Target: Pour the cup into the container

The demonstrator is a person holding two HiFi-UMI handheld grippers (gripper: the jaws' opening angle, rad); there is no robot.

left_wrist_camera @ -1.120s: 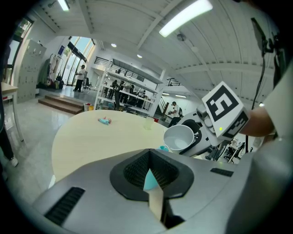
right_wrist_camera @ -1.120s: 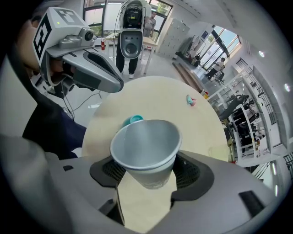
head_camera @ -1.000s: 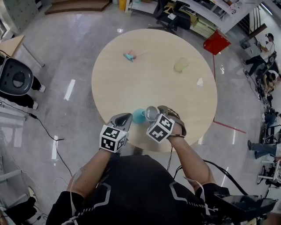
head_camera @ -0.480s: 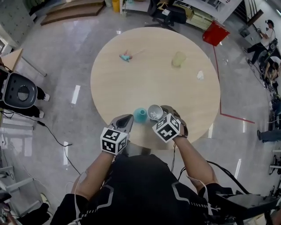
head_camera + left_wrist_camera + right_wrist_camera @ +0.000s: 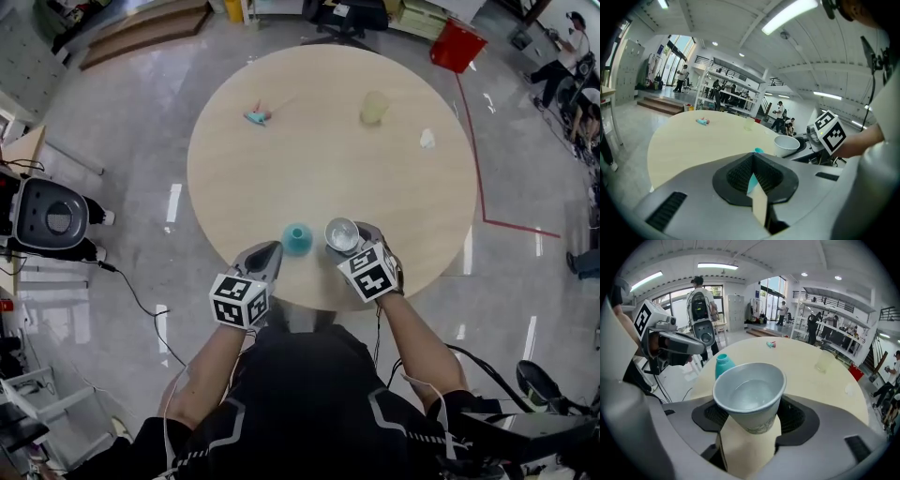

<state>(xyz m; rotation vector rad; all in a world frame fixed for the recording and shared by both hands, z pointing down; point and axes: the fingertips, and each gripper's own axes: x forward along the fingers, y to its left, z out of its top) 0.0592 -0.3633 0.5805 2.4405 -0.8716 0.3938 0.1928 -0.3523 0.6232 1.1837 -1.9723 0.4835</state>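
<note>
Holding the paper cup by its lower wall, the right claw stands wide around it. The cup's mouth is up and only slightly tipped, with clear liquid pooled inside. Judging by that liquid, pouring is the step in hand and is not finished. Just ahead of the claw's tips and to their left stands the teal container, apart from the cup. Its neck looks narrow, so the next move calls for bringing the cup's rim over that opening and rolling the wrist slowly. The right forearm reaches forward, claw angled down at the table. Past the container, the left claw hovers, jaws drawn to a slit, gripping nothing.
</note>
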